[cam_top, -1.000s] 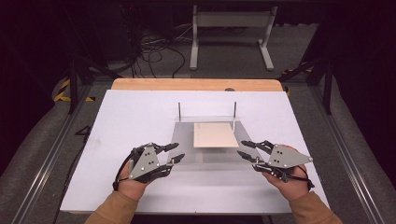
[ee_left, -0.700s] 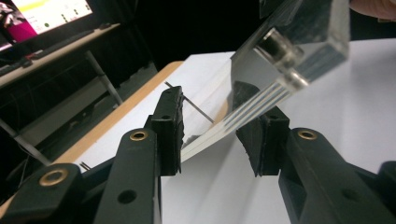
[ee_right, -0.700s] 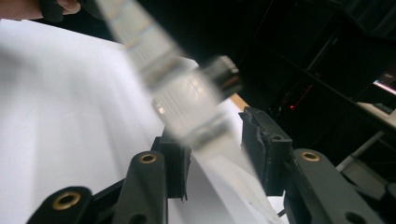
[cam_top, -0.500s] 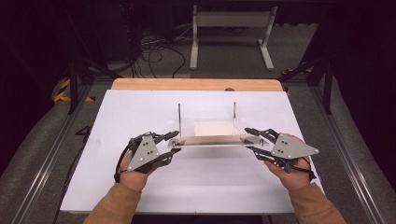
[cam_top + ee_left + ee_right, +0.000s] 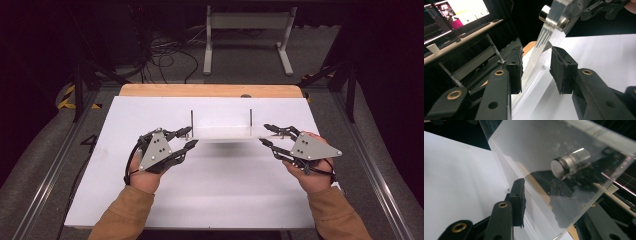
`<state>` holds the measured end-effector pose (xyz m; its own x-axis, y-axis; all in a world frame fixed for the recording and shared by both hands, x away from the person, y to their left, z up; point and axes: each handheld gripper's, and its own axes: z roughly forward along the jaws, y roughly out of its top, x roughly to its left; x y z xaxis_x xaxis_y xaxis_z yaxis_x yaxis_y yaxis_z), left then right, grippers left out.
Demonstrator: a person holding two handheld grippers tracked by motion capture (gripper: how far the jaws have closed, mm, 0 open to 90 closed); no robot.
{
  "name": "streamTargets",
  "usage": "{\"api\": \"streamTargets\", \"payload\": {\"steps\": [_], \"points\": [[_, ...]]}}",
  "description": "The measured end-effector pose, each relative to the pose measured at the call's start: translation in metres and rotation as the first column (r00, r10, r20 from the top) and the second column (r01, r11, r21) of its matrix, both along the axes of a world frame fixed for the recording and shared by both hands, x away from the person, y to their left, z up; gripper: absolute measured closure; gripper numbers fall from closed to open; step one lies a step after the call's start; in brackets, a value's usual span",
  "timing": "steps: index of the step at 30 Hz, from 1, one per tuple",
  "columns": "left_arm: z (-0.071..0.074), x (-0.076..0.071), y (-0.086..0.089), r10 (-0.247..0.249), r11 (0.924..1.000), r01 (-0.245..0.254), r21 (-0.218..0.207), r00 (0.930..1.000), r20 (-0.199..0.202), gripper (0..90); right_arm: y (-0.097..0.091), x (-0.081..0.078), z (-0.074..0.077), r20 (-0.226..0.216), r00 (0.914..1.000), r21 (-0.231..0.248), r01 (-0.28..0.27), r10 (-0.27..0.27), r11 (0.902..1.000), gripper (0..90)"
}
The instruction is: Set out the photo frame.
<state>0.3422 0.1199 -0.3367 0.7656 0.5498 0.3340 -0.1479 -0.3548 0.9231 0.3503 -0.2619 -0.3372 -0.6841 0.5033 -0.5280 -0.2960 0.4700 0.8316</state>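
Note:
A clear plastic plate (image 5: pixel 225 132) with two thin upright metal posts (image 5: pixel 192 120) hangs edge-on above the white table, and its shadow falls on the sheet below. My left gripper (image 5: pixel 188 138) stands at its left end and my right gripper (image 5: pixel 265 135) at its right end. In the left gripper view the plate (image 5: pixel 534 62) runs between widely parted jaws, close against the left pad (image 5: pixel 515 72) and apart from the right pad (image 5: pixel 561 72). A short metal cylinder (image 5: pixel 546 12) is fixed to the plate. In the right gripper view the plate (image 5: pixel 544 157) passes beside one pad (image 5: pixel 518 197), and the other jaw shows dimly through it.
The white sheet (image 5: pixel 210 195) covers a wooden table (image 5: pixel 210 90) with bare room in front of the plate. A white metal stand (image 5: pixel 247 30) and cables (image 5: pixel 165 55) sit on the floor behind. Lit monitors (image 5: pixel 461 12) stand off to the side.
The plate lay flat on the table with its top face showing. It has since risen and tilted until only its edge shows, and both grippers moved up and forward with it.

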Motion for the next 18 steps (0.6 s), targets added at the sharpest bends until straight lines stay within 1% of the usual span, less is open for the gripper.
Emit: {"api": "streamTargets", "payload": {"steps": [2,3,4,6,11,15,18], "points": [[0.001,0.0,-0.001,0.006,1.0,-0.006,-0.005,1.0,0.004,62.5,0.001,0.001,0.001,0.006,1.0,-0.003,0.004,-0.004,1.0,61.8],[0.003,-0.001,-0.001,0.014,0.9999,-0.014,0.0,0.9999,0.007,62.7,0.001,0.001,0.002,0.01,0.9999,-0.01,0.006,-0.006,0.9999,61.7],[0.004,0.0,-0.001,0.017,0.9998,-0.017,0.003,0.9997,0.017,62.8,0.002,0.0,0.005,0.033,0.9993,-0.032,0.017,-0.016,0.9993,61.7],[0.008,0.001,0.001,0.021,0.9997,-0.021,-0.008,0.9996,0.02,62.8,0.004,0.0,0.01,0.03,0.9994,-0.041,0.017,-0.016,0.999,62.3],[0.021,-0.001,0.003,0.031,0.9994,-0.03,-0.017,0.9989,0.036,62.6,0.005,0.0,0.021,0.014,0.9999,-0.009,-0.002,0.002,1.0,62.7],[0.03,-0.005,0.007,0.019,0.9989,-0.017,-0.043,0.9987,0.047,62.4,0.005,-0.007,0.033,0.005,0.9996,0.007,-0.028,0.028,0.9996,63.8],[0.036,-0.009,0.01,0.001,0.9977,0.001,-0.068,0.9994,0.035,62.1,0.006,-0.014,0.042,-0.003,0.9986,0.023,-0.053,0.053,0.9983,64.5]]}}
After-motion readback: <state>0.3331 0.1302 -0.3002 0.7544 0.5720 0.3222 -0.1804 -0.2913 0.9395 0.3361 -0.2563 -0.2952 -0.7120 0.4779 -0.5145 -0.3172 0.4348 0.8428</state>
